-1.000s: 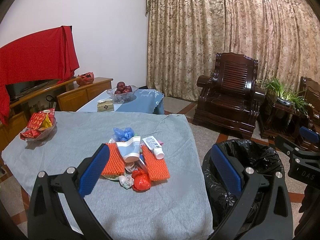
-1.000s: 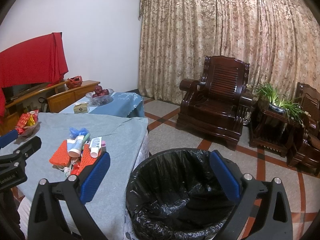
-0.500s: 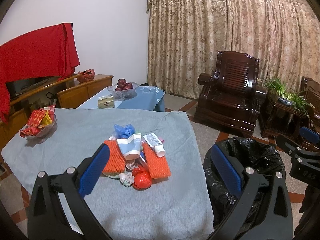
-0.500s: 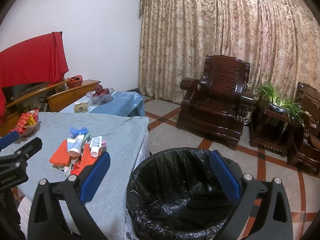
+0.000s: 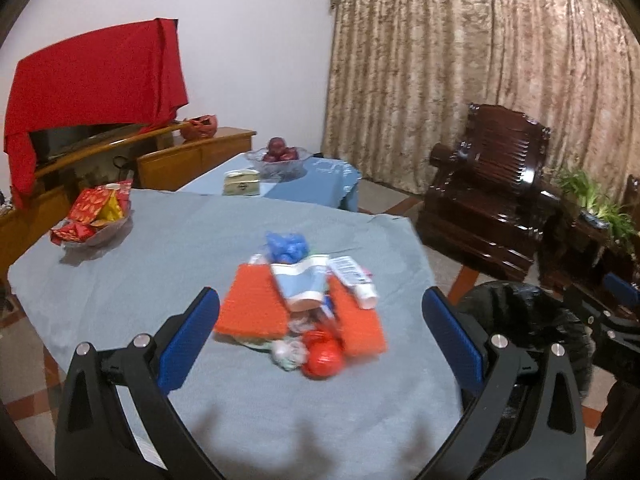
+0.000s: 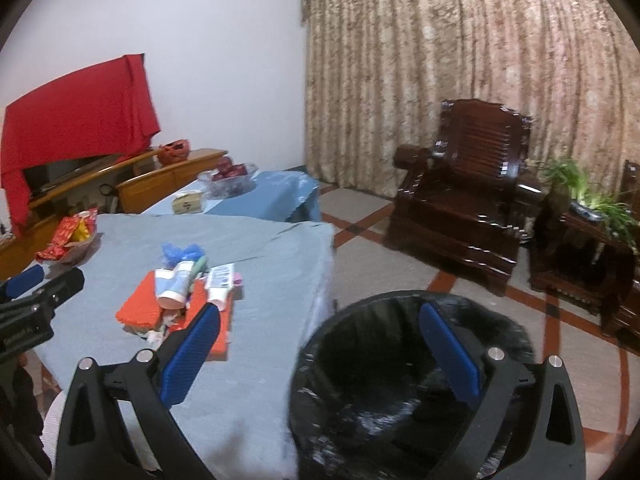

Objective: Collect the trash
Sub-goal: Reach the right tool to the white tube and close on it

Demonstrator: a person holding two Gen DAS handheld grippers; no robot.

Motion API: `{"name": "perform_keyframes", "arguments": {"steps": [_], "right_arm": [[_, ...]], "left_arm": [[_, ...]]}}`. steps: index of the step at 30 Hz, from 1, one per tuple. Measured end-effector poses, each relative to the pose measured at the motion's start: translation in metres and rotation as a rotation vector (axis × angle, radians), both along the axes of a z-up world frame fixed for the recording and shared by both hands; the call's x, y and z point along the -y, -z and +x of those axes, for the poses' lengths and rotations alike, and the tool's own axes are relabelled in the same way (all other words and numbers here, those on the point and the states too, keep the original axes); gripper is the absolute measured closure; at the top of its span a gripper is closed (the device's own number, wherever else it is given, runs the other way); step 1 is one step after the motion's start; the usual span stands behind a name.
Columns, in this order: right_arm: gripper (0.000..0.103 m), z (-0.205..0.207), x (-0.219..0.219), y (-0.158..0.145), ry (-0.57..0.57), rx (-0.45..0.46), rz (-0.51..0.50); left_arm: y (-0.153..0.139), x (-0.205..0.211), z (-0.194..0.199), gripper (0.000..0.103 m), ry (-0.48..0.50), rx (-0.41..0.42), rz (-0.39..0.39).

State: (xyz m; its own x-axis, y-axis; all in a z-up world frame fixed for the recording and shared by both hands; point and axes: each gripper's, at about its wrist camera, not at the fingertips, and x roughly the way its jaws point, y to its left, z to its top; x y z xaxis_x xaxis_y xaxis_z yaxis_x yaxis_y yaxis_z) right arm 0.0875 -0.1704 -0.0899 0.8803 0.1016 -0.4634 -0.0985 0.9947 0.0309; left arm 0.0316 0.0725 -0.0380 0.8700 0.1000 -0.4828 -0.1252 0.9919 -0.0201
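Observation:
A heap of trash (image 5: 304, 300) lies on the grey tablecloth (image 5: 168, 264): orange foam netting (image 5: 250, 304), a white-and-blue tube (image 5: 300, 284), a small white tube (image 5: 354, 276), a crumpled blue wrapper (image 5: 286, 246) and a red ball-shaped wrapper (image 5: 322, 356). My left gripper (image 5: 320, 338) hovers open just in front of the heap, holding nothing. A bin lined with a black bag (image 6: 404, 380) stands on the floor right of the table. My right gripper (image 6: 320, 350) hangs open over the bin's near rim, empty. The heap (image 6: 180, 300) also shows in the right wrist view.
A glass dish of red snack packets (image 5: 94, 216) sits at the table's far left. Behind stands a blue-covered low table (image 5: 304, 184) with a fruit bowl (image 5: 280, 156) and a small box (image 5: 241, 182). A dark wooden armchair (image 6: 464, 196) and a potted plant (image 6: 592, 200) stand to the right.
Both grippers have moved forward and down toward the table; the trash heap and the bin look larger and closer. Both stay open and empty.

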Motion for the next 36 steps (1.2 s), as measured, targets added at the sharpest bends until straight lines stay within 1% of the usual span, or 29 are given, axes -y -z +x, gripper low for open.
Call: {"name": "perform_keyframes", "arguments": {"steps": [1, 3, 4, 8, 12, 14, 15, 18, 20, 23, 27, 28, 31, 33, 34, 36], "right_arm": [[0.006, 0.009, -0.010, 0.007, -0.020, -0.009, 0.000], [0.006, 0.017, -0.017, 0.012, -0.039, -0.020, 0.002], [0.006, 0.027, -0.028, 0.019, -0.061, -0.031, 0.004], [0.012, 0.054, -0.046, 0.029, -0.103, -0.060, 0.004], [0.017, 0.091, -0.067, 0.042, -0.137, -0.096, 0.019], [0.021, 0.108, -0.076, 0.049, -0.144, -0.118, 0.013], [0.023, 0.114, -0.080, 0.053, -0.148, -0.128, 0.009], [0.025, 0.132, -0.096, 0.067, -0.161, -0.154, -0.002], [0.027, 0.144, -0.108, 0.076, -0.182, -0.176, -0.006], [0.028, 0.157, -0.121, 0.090, -0.186, -0.210, -0.025], [0.032, 0.168, -0.131, 0.105, -0.195, -0.243, -0.031], [0.034, 0.172, -0.133, 0.110, -0.201, -0.256, -0.034], [0.036, 0.182, -0.133, 0.119, -0.195, -0.286, -0.026], [0.041, 0.190, -0.133, 0.125, -0.202, -0.302, -0.014], [0.045, 0.191, -0.132, 0.126, -0.211, -0.309, -0.009], [0.052, 0.195, -0.133, 0.130, -0.240, -0.330, 0.013]], "left_arm": [[0.002, -0.007, 0.005, 0.005, -0.016, -0.002, 0.023], [0.011, -0.019, 0.011, 0.005, -0.038, -0.005, 0.055], [0.016, -0.026, 0.015, 0.005, -0.039, -0.014, 0.057], [0.034, -0.050, 0.030, 0.005, -0.063, -0.059, 0.046], [0.040, -0.064, 0.046, 0.005, -0.092, -0.056, 0.044], [0.042, -0.071, 0.054, 0.005, -0.112, -0.051, 0.056], [0.045, -0.082, 0.072, 0.005, -0.119, -0.051, 0.050], [0.052, -0.093, 0.086, 0.005, -0.135, -0.056, 0.050], [0.057, -0.096, 0.095, 0.005, -0.141, -0.077, 0.049], [0.066, -0.103, 0.106, 0.005, -0.136, -0.102, 0.009], [0.075, -0.106, 0.117, 0.005, -0.123, -0.130, 0.031], [0.077, -0.105, 0.118, 0.005, -0.118, -0.128, 0.032], [0.081, -0.104, 0.122, 0.005, -0.112, -0.123, 0.049], [0.082, -0.103, 0.123, 0.005, -0.118, -0.118, 0.061], [0.082, -0.102, 0.124, 0.005, -0.123, -0.119, 0.063], [0.083, -0.103, 0.126, 0.005, -0.124, -0.119, 0.051]]}}
